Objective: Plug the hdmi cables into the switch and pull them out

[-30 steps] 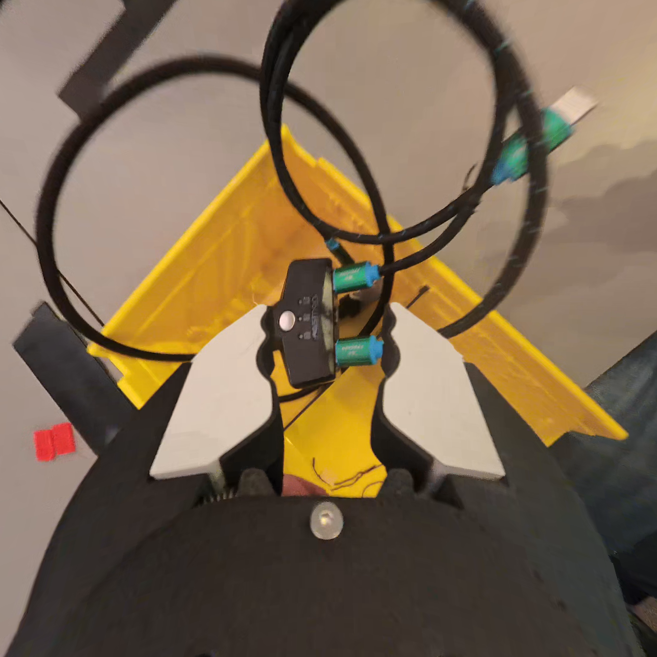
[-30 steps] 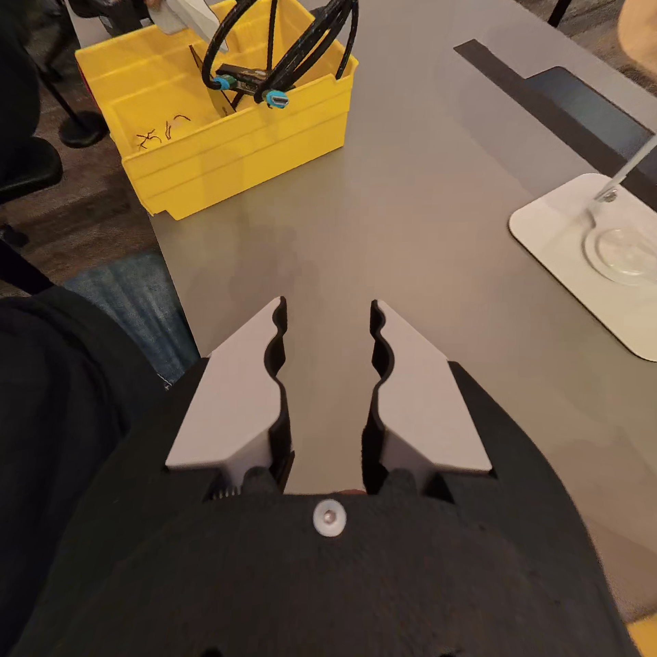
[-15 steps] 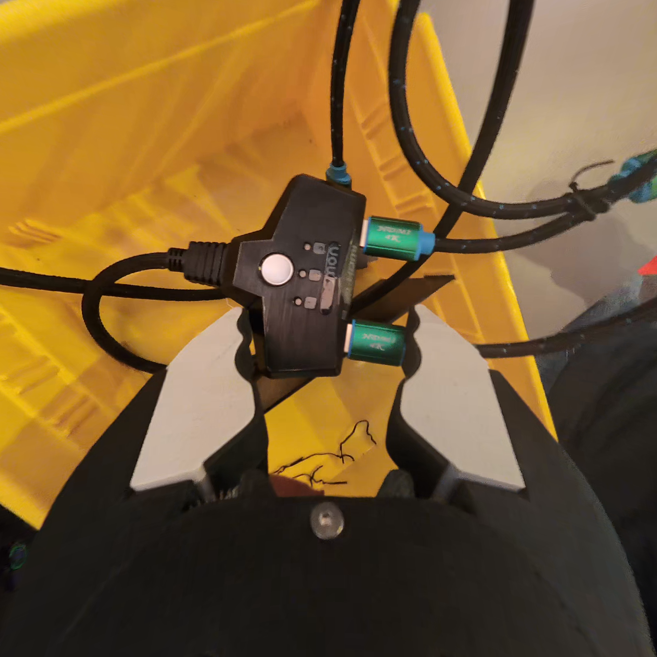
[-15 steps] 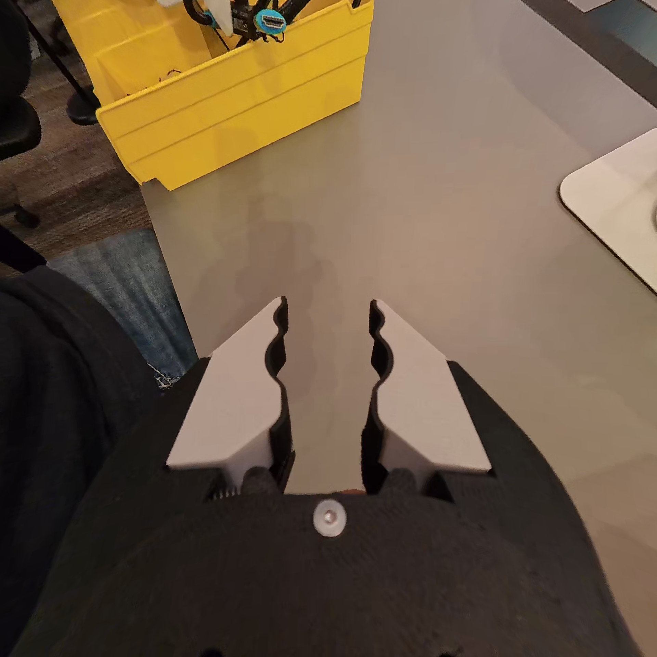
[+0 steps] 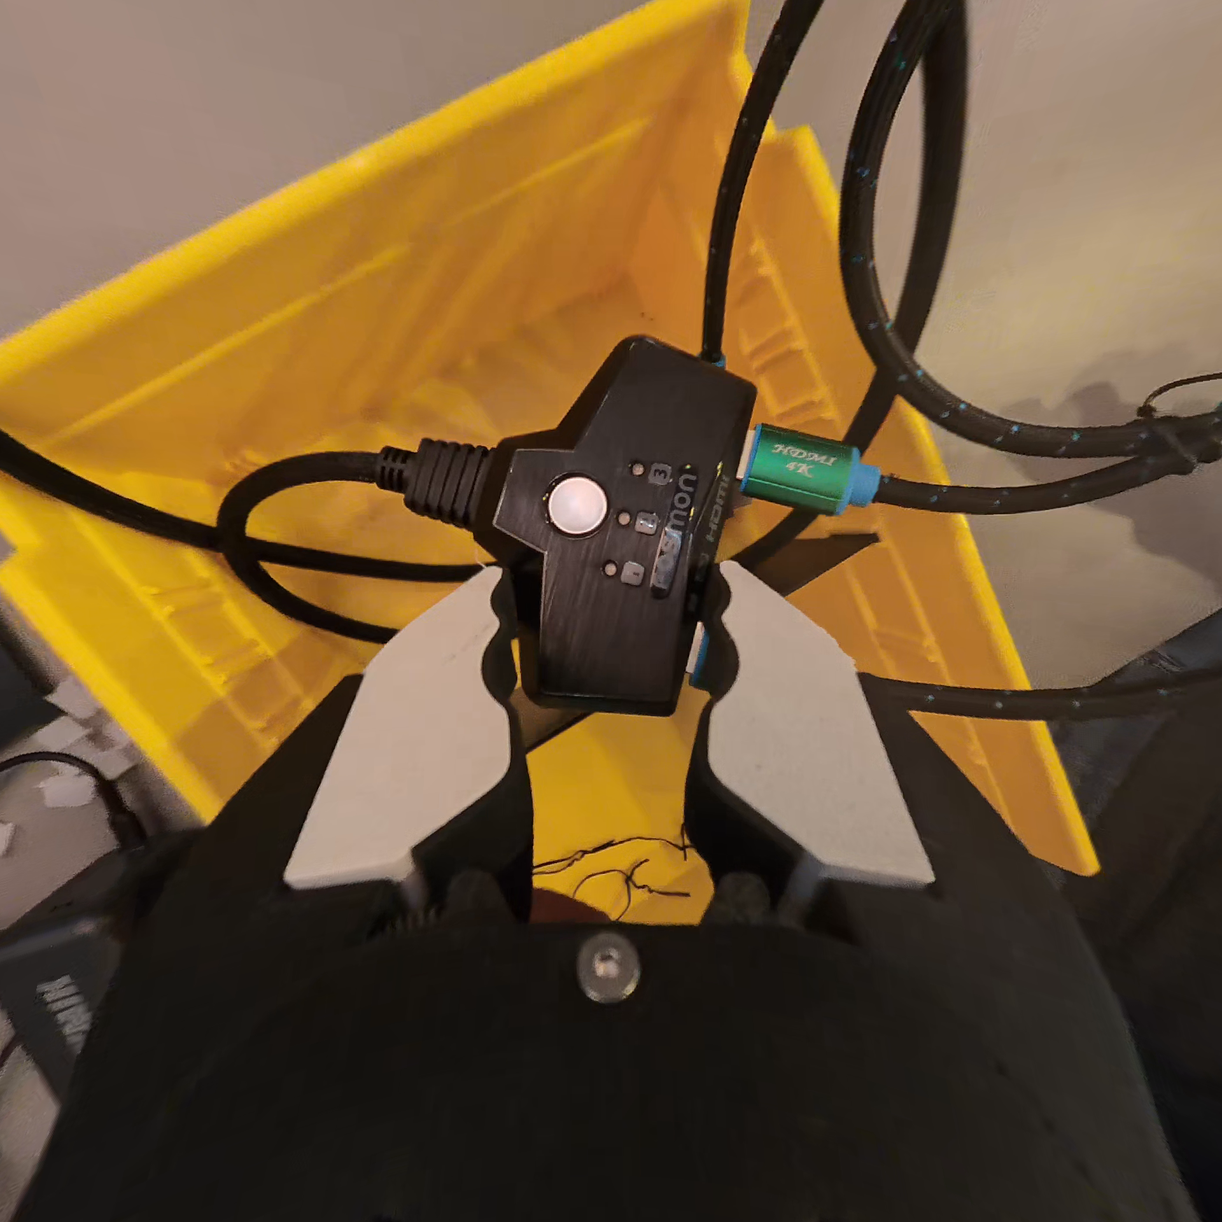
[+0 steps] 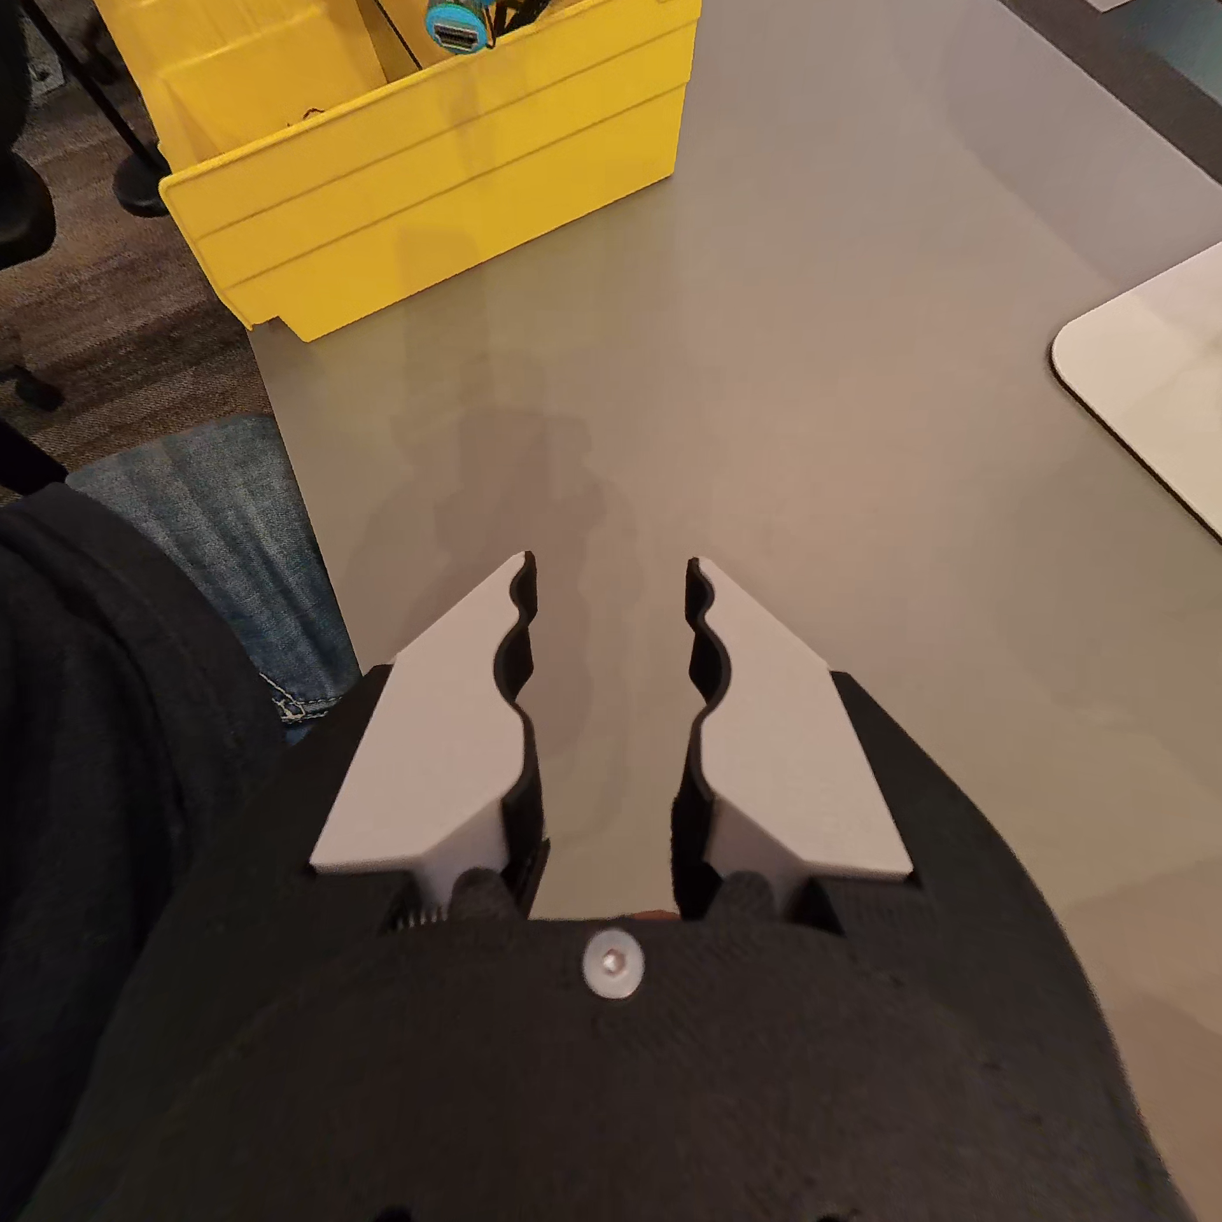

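Over the yellow bin (image 5: 410, 278), the left gripper (image 5: 608, 588) is clamping its jaws on the lower end of the black hdmi switch (image 5: 615, 529), holding it up above the bin's inside. One green-and-blue hdmi plug (image 5: 803, 471) is sitting in the switch's right side, and a second plug (image 5: 699, 651) is peeking out just behind the right finger. Black braided cables (image 5: 727, 198) are looping up and away. Meanwhile the right gripper (image 6: 610, 569) is hovering over the grey table (image 6: 826, 330) with jaws apart, gripping nothing, well away from the bin.
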Demonstrator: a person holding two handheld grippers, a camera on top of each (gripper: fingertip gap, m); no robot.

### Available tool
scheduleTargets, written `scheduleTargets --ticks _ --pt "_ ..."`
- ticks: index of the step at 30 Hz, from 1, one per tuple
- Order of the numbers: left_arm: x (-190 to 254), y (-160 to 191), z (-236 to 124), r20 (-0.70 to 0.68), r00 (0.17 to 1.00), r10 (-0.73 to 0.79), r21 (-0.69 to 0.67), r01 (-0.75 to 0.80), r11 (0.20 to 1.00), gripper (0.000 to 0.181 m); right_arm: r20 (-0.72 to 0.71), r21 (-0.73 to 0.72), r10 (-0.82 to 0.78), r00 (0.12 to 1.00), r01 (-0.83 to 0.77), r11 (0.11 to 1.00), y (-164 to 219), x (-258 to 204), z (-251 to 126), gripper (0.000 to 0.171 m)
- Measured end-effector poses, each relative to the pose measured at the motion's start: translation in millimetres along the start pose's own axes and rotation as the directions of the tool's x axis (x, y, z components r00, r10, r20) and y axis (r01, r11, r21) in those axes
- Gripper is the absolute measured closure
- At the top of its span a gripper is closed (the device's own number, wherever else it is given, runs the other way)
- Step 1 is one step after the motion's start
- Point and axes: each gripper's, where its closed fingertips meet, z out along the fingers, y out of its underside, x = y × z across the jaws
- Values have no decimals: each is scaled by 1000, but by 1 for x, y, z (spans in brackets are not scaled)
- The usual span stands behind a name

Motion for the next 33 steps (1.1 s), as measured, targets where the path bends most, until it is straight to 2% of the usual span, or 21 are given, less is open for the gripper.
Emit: scheduleTargets --ticks 7,13,19,25,33 --pt "6 -19 -37 191 972 137 30 -146 989 127 -10 15 -3 1000 3 1000 -1 2 -2 128" --pt "17 -38 -69 280 946 166 113 -205 972 127 -18 26 -10 1000 10 1000 -3 2 -2 127" --pt "23 -58 -98 323 937 131 255 -220 942 127 -27 46 -9 1000 10 999 -6 2 -3 127" --pt "33 -82 -126 341 937 80 430 -231 873 127 -35 62 -15 999 17 998 -11 1 -4 127" --pt "57 -107 -168 362 929 76 546 -277 791 127 -16 66 -12 1000 13 998 -10 -10 -4 127"
